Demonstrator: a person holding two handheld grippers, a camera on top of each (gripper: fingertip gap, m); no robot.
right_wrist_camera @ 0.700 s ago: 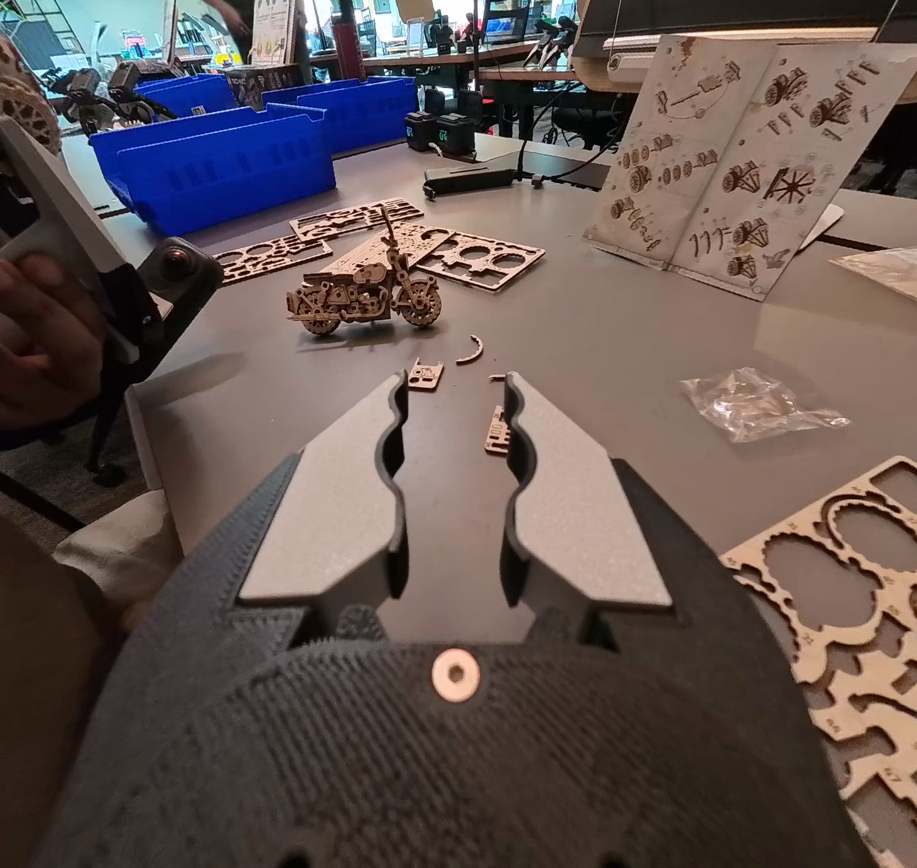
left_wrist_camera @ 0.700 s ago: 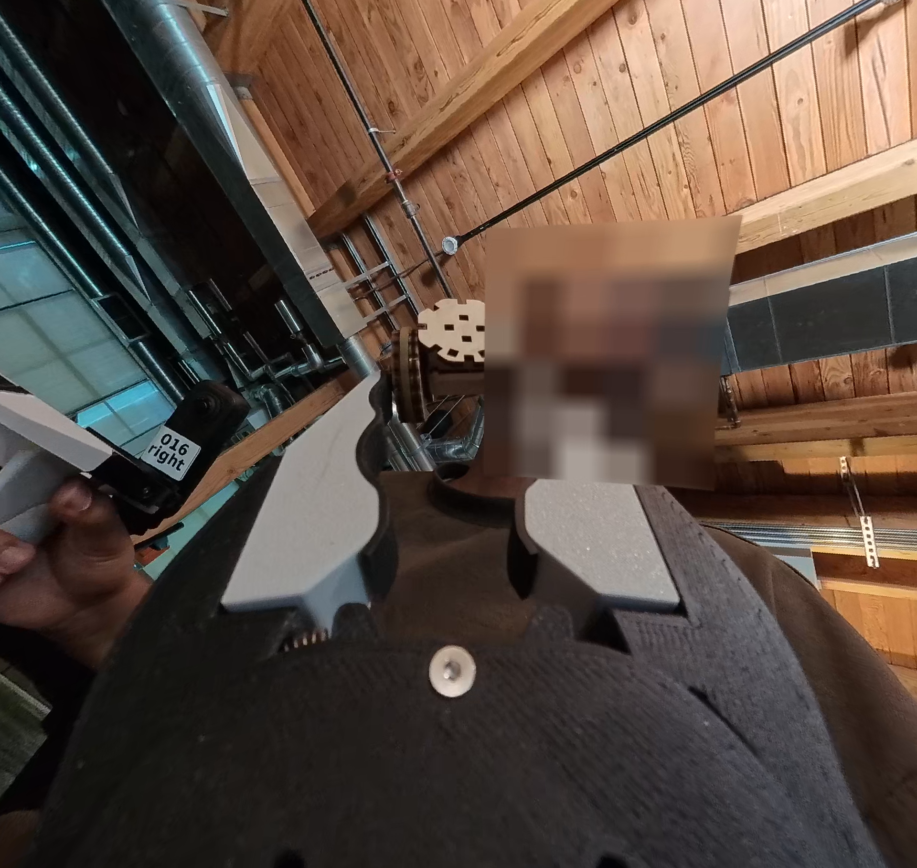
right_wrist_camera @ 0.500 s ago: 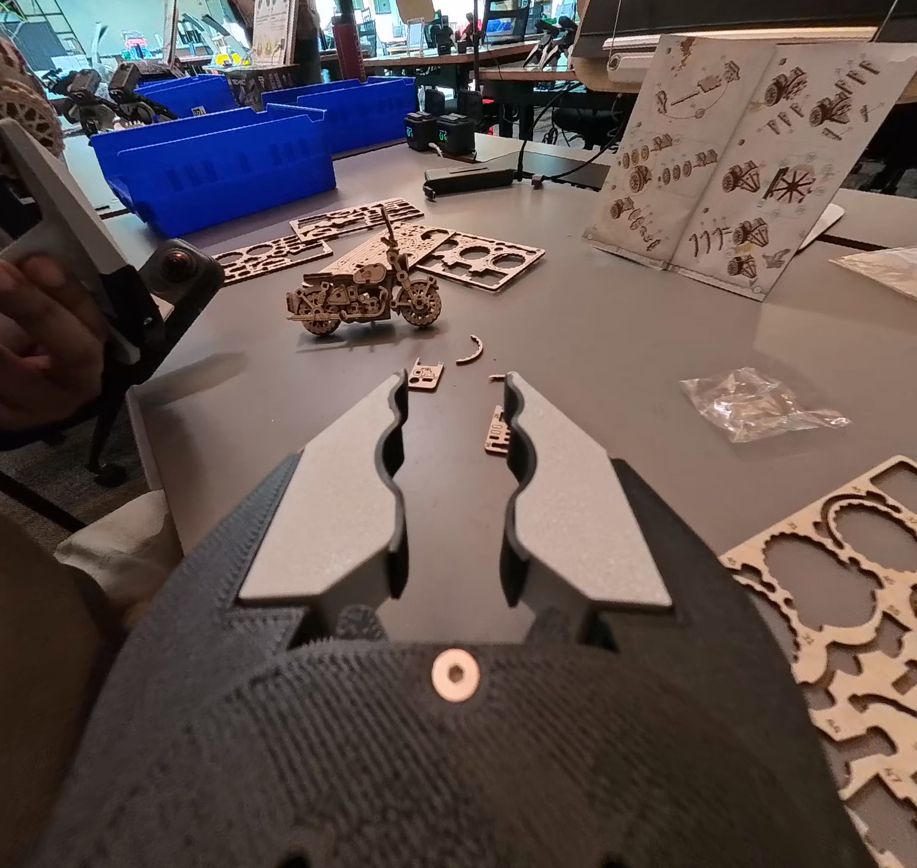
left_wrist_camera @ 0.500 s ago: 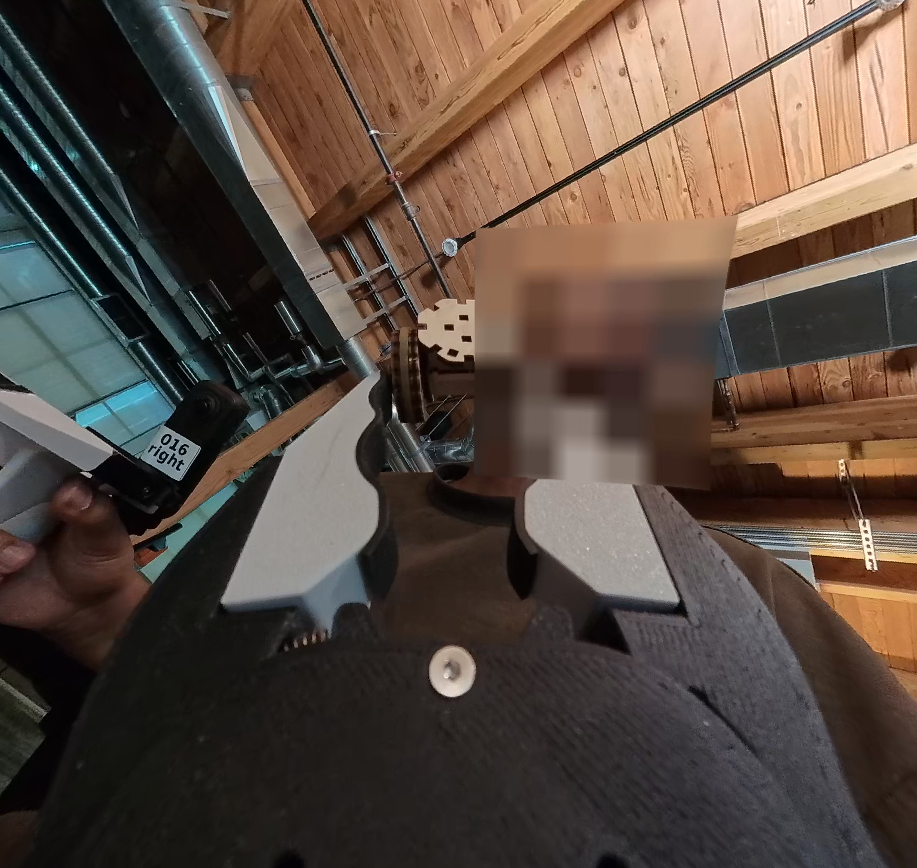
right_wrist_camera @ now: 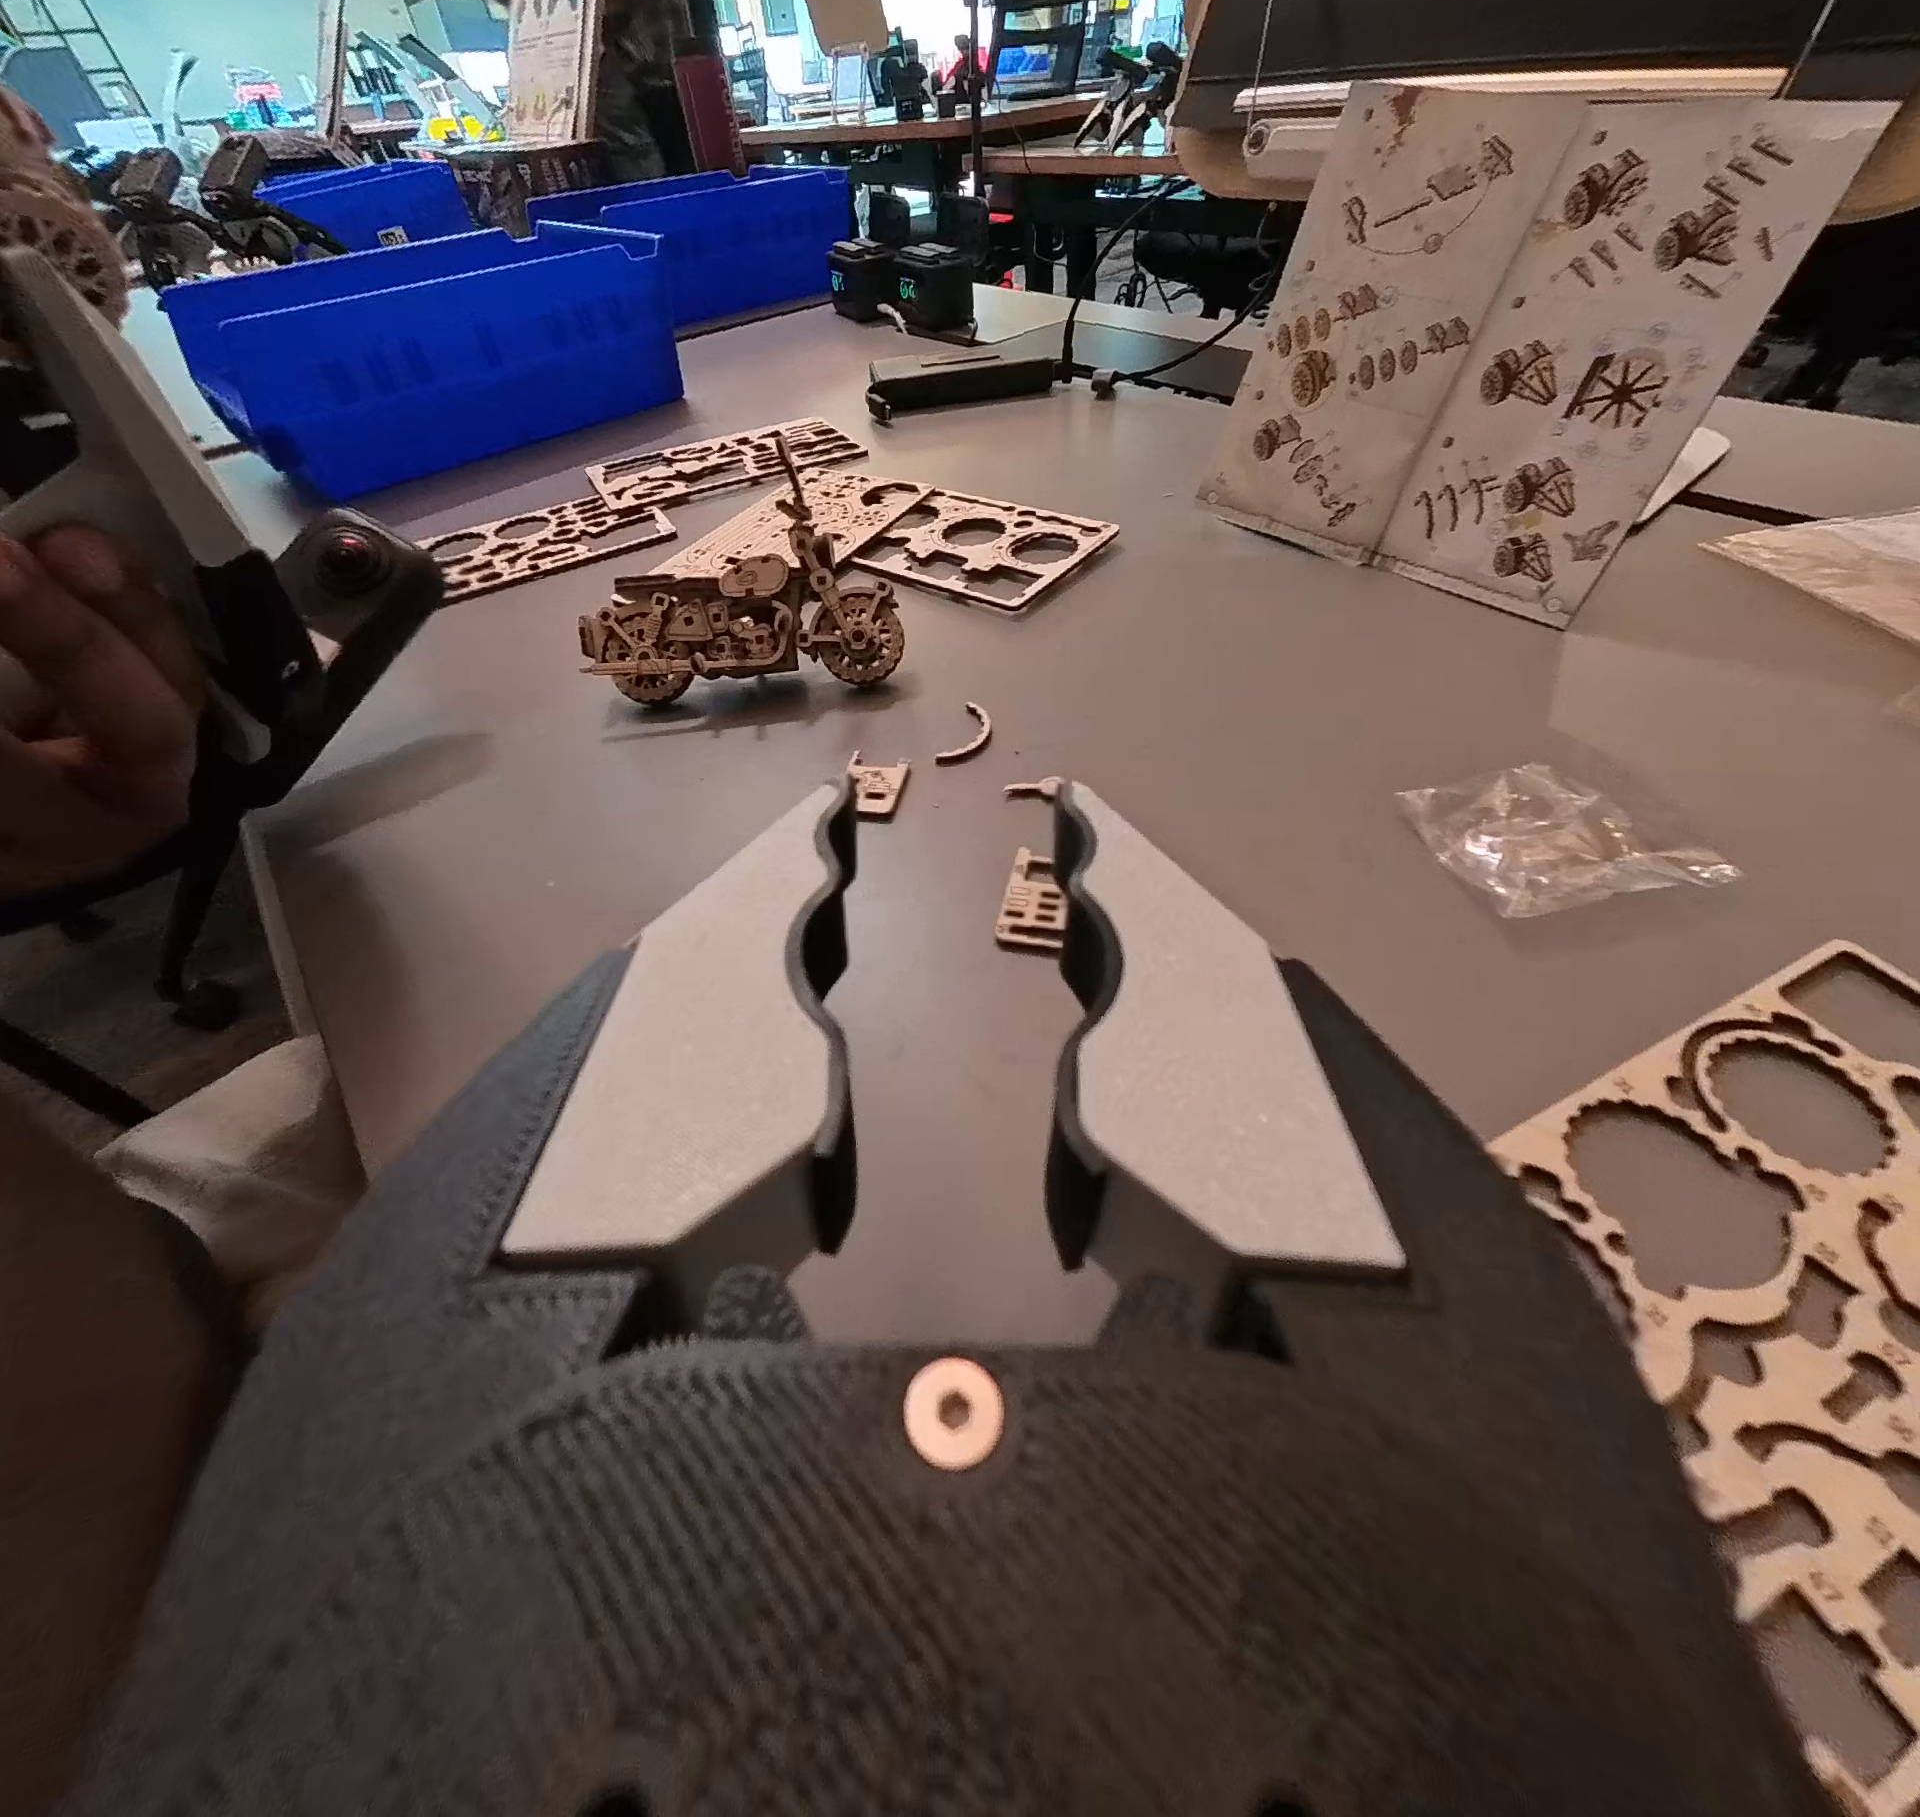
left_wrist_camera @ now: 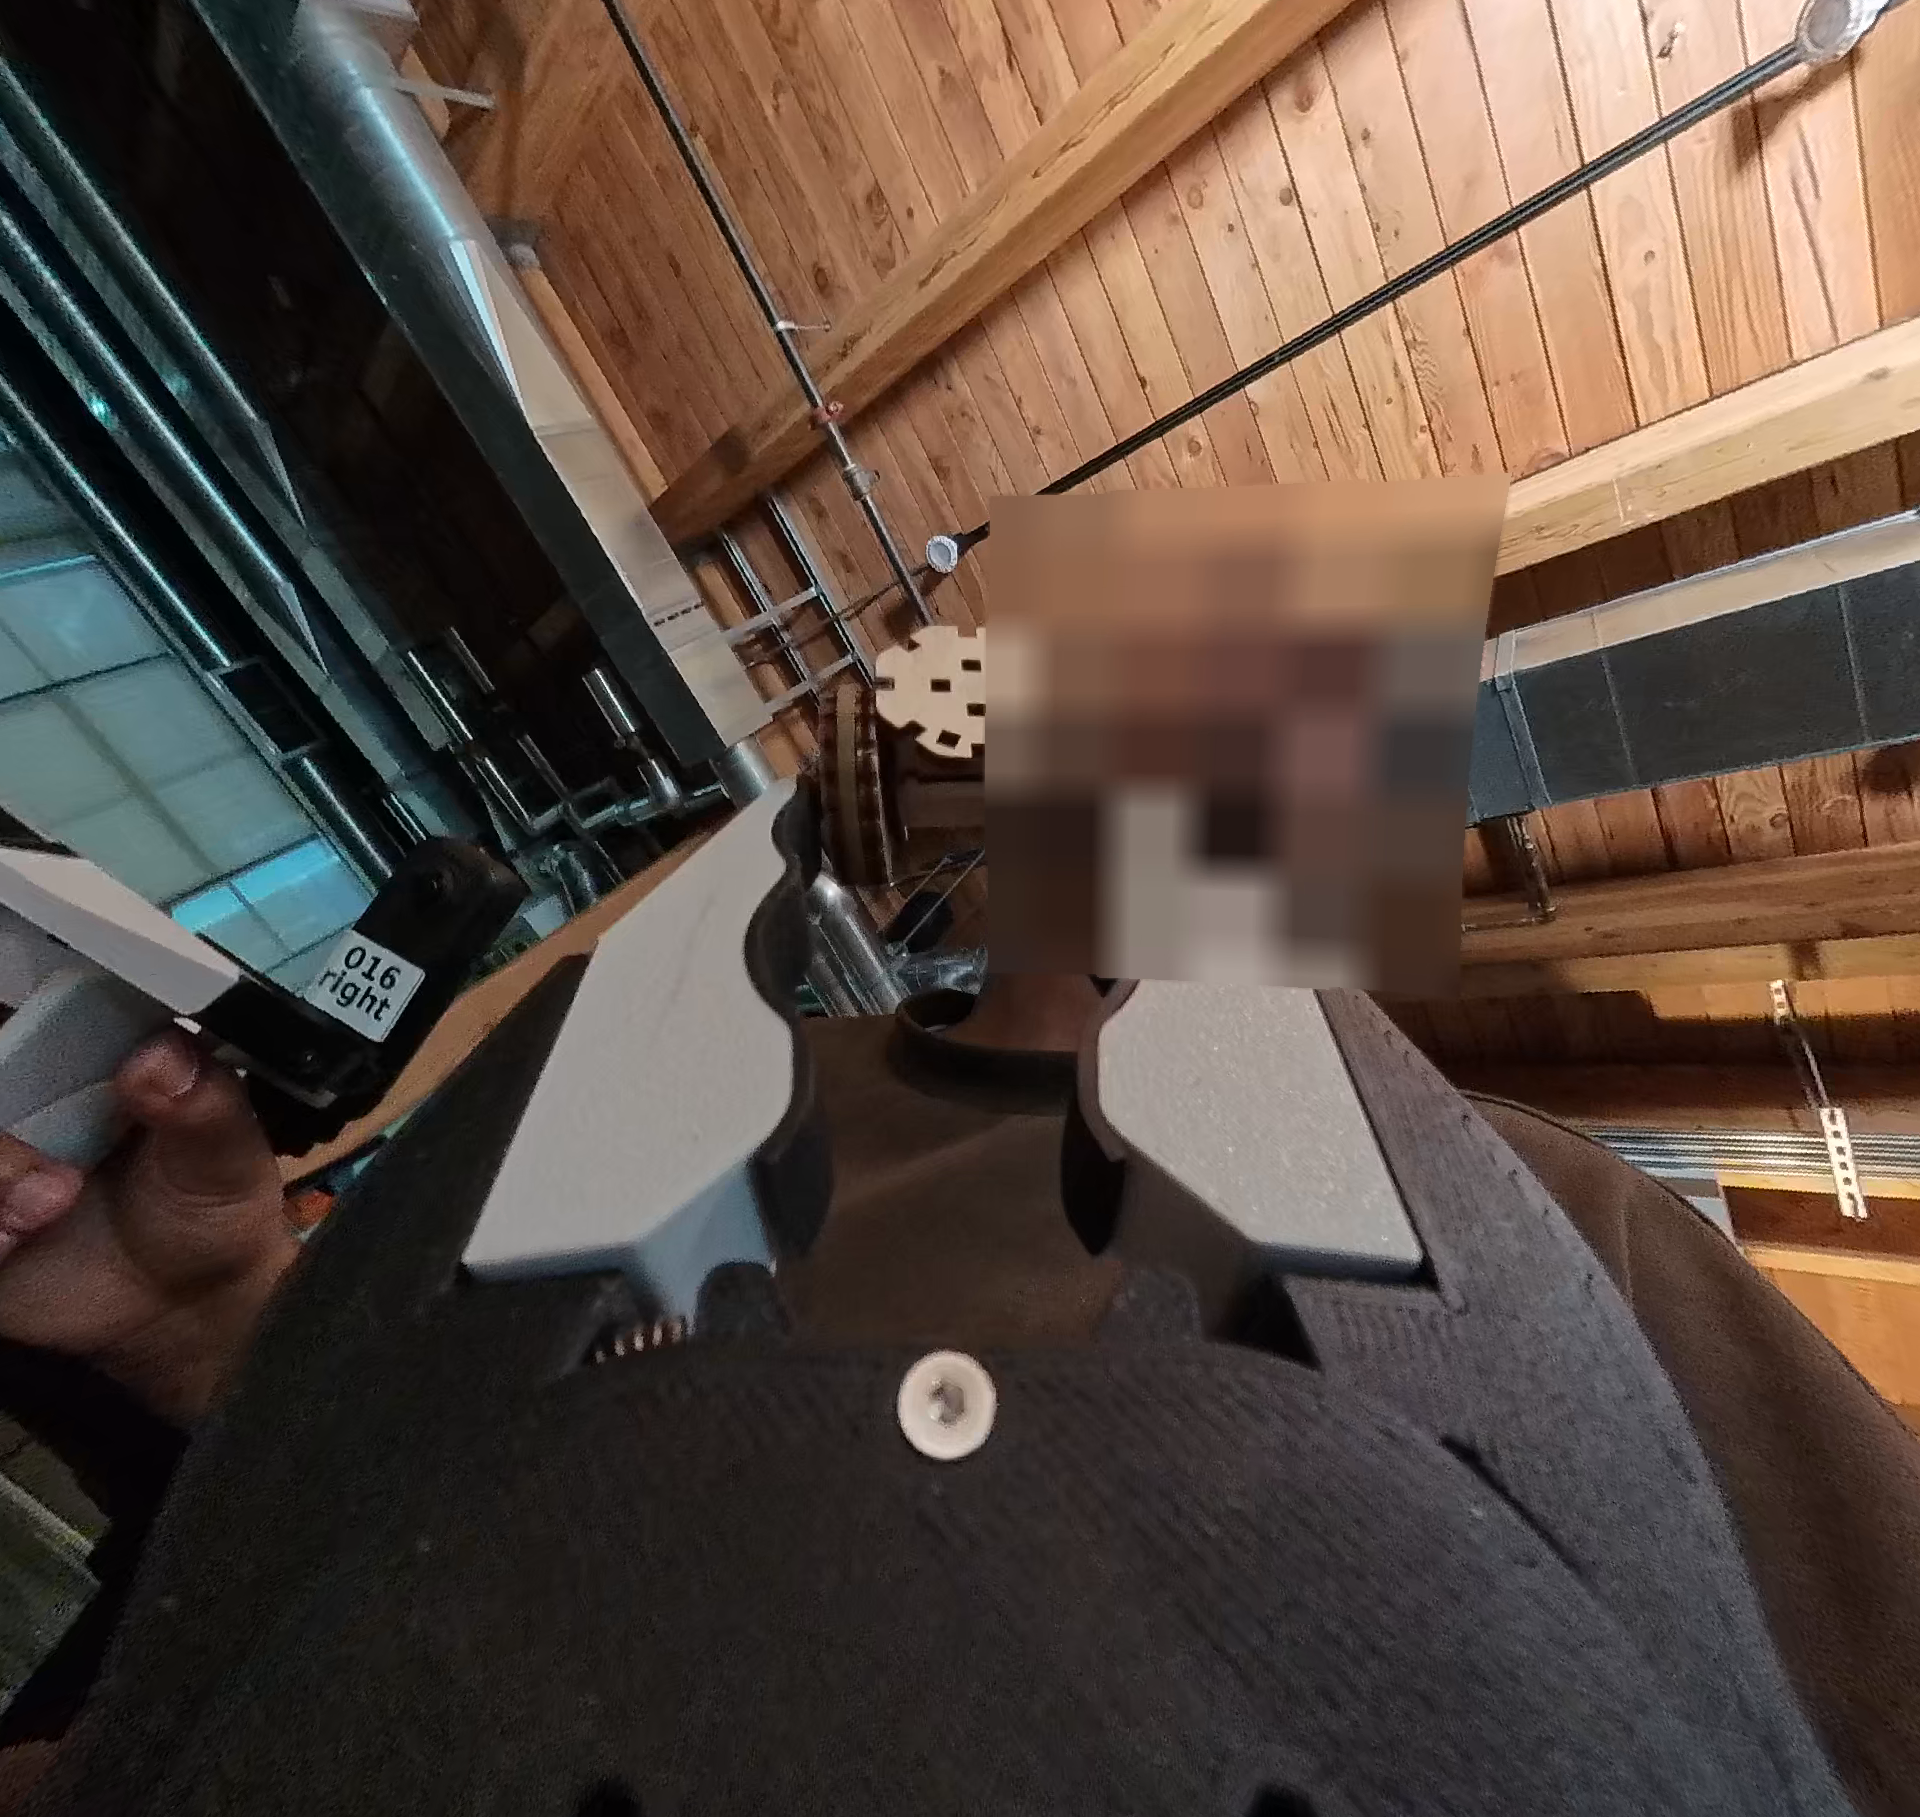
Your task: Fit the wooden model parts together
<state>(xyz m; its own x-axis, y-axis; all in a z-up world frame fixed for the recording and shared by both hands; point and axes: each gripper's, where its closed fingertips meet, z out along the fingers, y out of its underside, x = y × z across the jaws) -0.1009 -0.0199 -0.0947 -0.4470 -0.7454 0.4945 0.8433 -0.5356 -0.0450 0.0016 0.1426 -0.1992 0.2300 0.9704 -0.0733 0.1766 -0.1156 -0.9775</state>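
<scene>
My left gripper (left_wrist_camera: 914,822) points up toward the ceiling and is shut on a wooden wheel assembly (left_wrist_camera: 857,791) with a pale slotted disc (left_wrist_camera: 935,692) on its end. Its right fingertip is hidden behind a mosaic patch. My right gripper (right_wrist_camera: 956,801) is open and empty, low over the grey table (right_wrist_camera: 1247,728). Small loose wooden parts lie just beyond its tips: a slotted plate (right_wrist_camera: 1029,905), a small tab (right_wrist_camera: 878,785) and a curved sliver (right_wrist_camera: 966,733). A built wooden motorcycle (right_wrist_camera: 738,624) stands farther back. The left gripper's body also shows in the right wrist view (right_wrist_camera: 312,604).
Punched-out wooden sheets lie behind the motorcycle (right_wrist_camera: 977,541) and at the near right (right_wrist_camera: 1714,1196). An instruction sheet (right_wrist_camera: 1507,344) stands propped at the right. Blue bins (right_wrist_camera: 436,354) stand at the back left. A clear plastic bag (right_wrist_camera: 1548,842) lies at the right. A person's hand (left_wrist_camera: 114,1248) holds the right gripper. My right gripper's tips are some 9 centimetres from the slotted plate (right_wrist_camera: 1029,905). The built wooden motorcycle (right_wrist_camera: 738,624) is about 20 centimetres from both grippers' fingertips.
</scene>
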